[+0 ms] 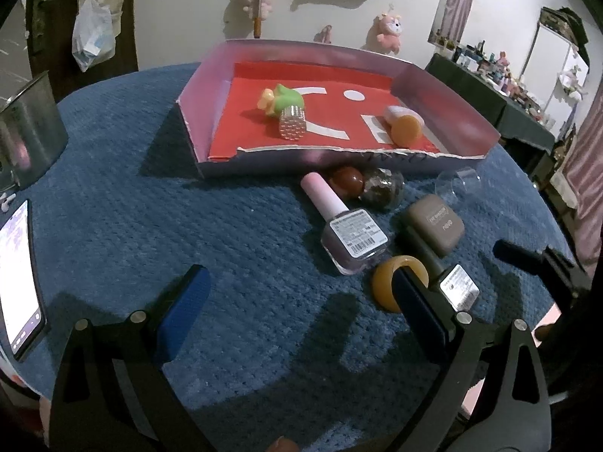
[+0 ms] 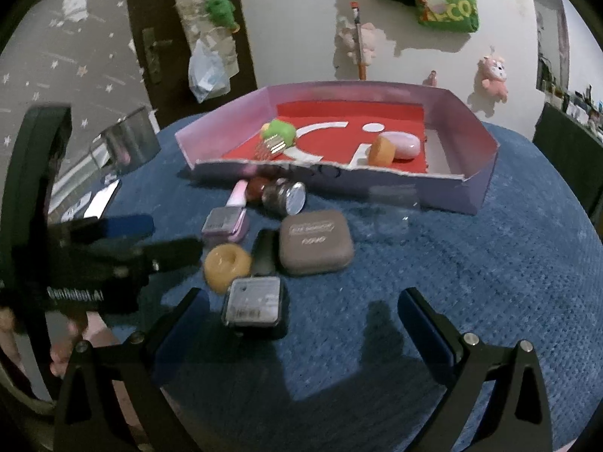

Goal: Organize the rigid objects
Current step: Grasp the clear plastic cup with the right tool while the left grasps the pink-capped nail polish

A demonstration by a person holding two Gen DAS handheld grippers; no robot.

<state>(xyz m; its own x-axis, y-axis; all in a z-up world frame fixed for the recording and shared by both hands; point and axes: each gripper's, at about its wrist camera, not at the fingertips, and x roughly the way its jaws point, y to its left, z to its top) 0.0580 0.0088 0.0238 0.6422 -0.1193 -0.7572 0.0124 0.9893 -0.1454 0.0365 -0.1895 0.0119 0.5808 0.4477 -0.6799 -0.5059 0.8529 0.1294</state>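
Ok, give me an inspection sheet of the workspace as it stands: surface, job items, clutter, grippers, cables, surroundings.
Surface: round table under a blue cloth.
Tray: tray with red floor at the far side, front wall torn.
In tray: green toy, studded cylinder, orange-capped jar.
Outside tray: pink-capped bottle, dark-capped bottle, orange ring, brown compact, red bead, glitter jar.
Clutter: phone and metal cup on the left, clear glass piece.
Grippers: left gripper open, empty; right gripper open, empty.
Cables: nothing seen.
Surroundings: wall-hung plush toys, dark door, crowded shelf at right.
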